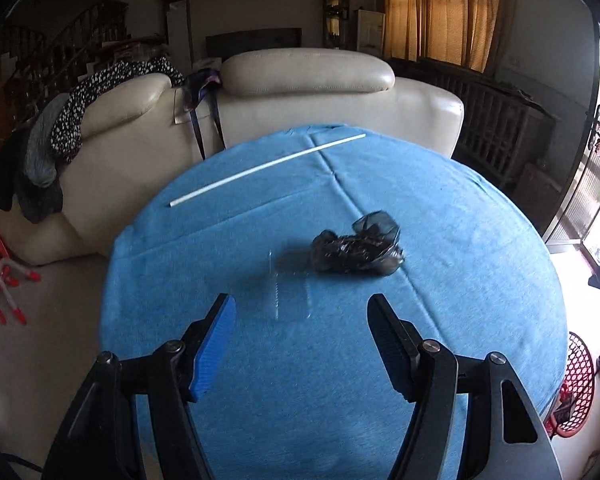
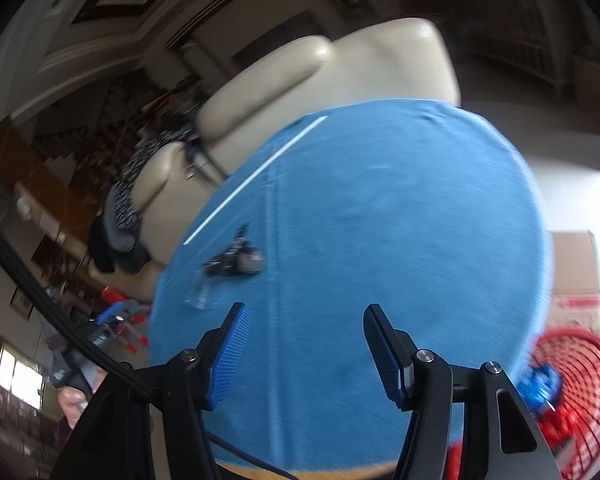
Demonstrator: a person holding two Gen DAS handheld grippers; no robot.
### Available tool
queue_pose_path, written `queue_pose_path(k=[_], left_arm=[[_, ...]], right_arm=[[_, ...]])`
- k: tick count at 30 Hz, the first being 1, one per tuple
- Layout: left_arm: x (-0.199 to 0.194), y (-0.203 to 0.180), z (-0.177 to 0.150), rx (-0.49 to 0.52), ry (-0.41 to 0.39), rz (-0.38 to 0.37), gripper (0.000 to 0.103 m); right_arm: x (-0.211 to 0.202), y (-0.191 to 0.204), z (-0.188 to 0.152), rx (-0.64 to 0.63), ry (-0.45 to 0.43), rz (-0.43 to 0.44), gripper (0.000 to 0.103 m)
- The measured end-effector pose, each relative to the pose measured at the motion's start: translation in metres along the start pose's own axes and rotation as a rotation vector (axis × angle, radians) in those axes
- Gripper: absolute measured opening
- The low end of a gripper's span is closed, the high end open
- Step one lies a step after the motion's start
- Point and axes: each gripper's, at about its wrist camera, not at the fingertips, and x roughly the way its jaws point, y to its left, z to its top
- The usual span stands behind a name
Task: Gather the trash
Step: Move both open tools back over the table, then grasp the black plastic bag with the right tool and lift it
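Red mesh basket [image 2: 580,384] w/ blue trash [image 2: 540,386] inside; left claw [image 1: 302,312] & right claw [image 2: 304,322] both agape, empty.

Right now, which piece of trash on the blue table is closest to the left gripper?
The clear plastic cup, lying just ahead of the left gripper; the crumpled black bag and white straw lie farther off.

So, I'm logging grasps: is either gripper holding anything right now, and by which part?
Nothing is held. The left gripper and right gripper are both open and empty above the blue tablecloth.
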Motion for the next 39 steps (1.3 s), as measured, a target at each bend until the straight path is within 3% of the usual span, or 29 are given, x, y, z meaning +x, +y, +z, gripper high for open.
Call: queue_pose_path(k=[6, 13, 19, 23, 28, 31, 32, 33, 39], left_arm=[[0.013, 0.026, -0.009, -0.033, 0.035, 0.013, 0.069], [0.033, 0.054, -0.012, -0.106, 0.088, -0.011, 0.069], [0.053, 0.031, -0.003, -0.062, 0.089, -0.069, 0.069], [0.076, 0.018, -0.001, -0.047, 0.133, -0.084, 0.07], [0.092, 0.02, -0.003, -0.077, 0.173, -0.094, 0.07], [0.096, 0.021, -0.003, -0.085, 0.184, -0.095, 0.07], [0.097, 0.02, -0.002, -0.085, 0.185, -0.095, 0.07], [0.099, 0.02, -0.001, -0.085, 0.188, -0.096, 0.07], [0.12, 0.011, 0.004, -0.086, 0.22, -0.103, 0.07]], right_arm=[[0.06, 0.059, 0.021, -0.129, 0.071, 0.028, 0.063], [0.133, 0.099, 0.037, -0.21, 0.147, 0.037, 0.063], [0.199, 0.111, 0.052, -0.235, 0.22, 0.027, 0.063], [0.241, 0.11, 0.061, -0.25, 0.252, 0.011, 0.063], [0.301, 0.1, 0.06, -0.2, 0.368, 0.037, 0.063], [0.31, 0.099, 0.052, -0.249, 0.354, 0.002, 0.044], [0.306, 0.099, 0.05, -0.257, 0.335, 0.01, 0.028], [0.299, 0.099, 0.048, -0.275, 0.323, 0.007, 0.024], [0.257, 0.075, 0.038, -0.281, 0.266, -0.032, 0.023]])
